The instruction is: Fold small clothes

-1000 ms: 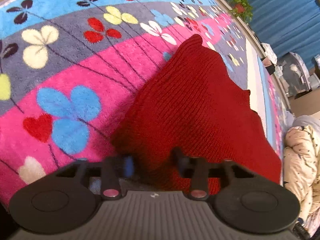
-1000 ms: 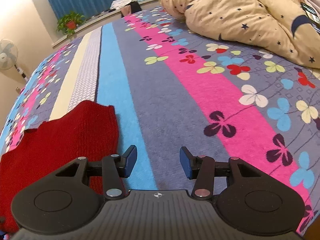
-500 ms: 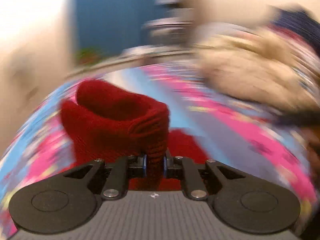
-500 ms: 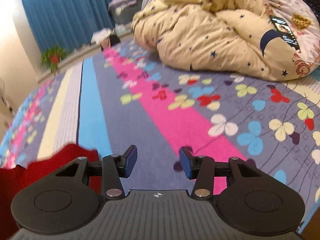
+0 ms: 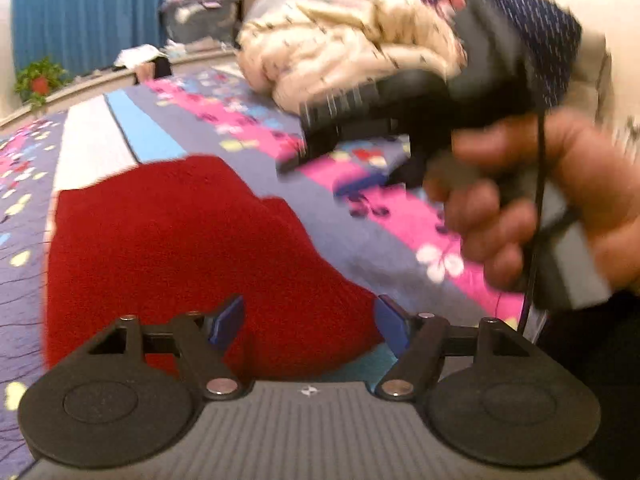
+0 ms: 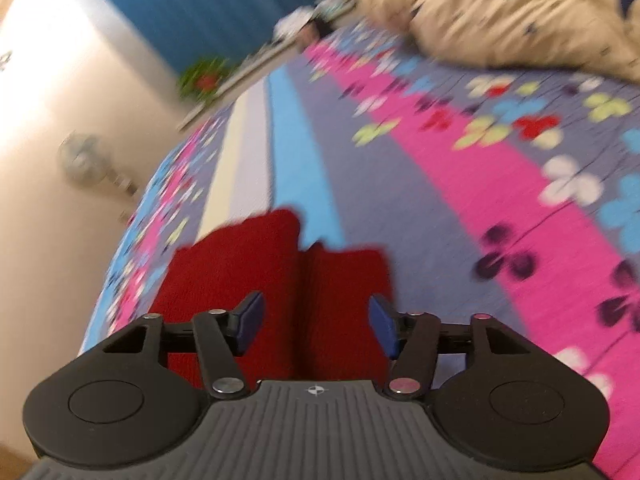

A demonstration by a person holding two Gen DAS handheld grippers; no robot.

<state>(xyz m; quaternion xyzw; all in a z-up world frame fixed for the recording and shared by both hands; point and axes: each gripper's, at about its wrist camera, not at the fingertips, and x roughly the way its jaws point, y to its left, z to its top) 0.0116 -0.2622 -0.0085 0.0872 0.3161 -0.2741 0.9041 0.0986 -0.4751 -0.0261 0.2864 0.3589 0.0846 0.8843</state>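
Two things could spoil this fold, I reckon, and the bigger one is the flowery blanket (image 6: 420, 184) itself: it's plush and grippy, so the red knit (image 5: 180, 256) lying on it may bunch or drag instead of sliding when an edge gets pulled over. Smaller worry: both tools sit right at the near edge of the same garment, so they could bump each other or pinch the same bit. The left gripper (image 5: 310, 322) has just let its jaws spread and they stand wide, nothing pinched, with the knit lying below and ahead of them. The right gripper (image 6: 316, 324) has also just been widening and is empty too, hovering over the near edge with a crease or seam running straight away from it. On what each view gives: the left one shows the person's hand (image 5: 532, 216) holding the other tool, near the garment's right side, plus the cream duvet (image 5: 340, 40) heaped beyond. The right one shows that centre fold line and a fan (image 6: 80, 158) by the wall, which the left misses.
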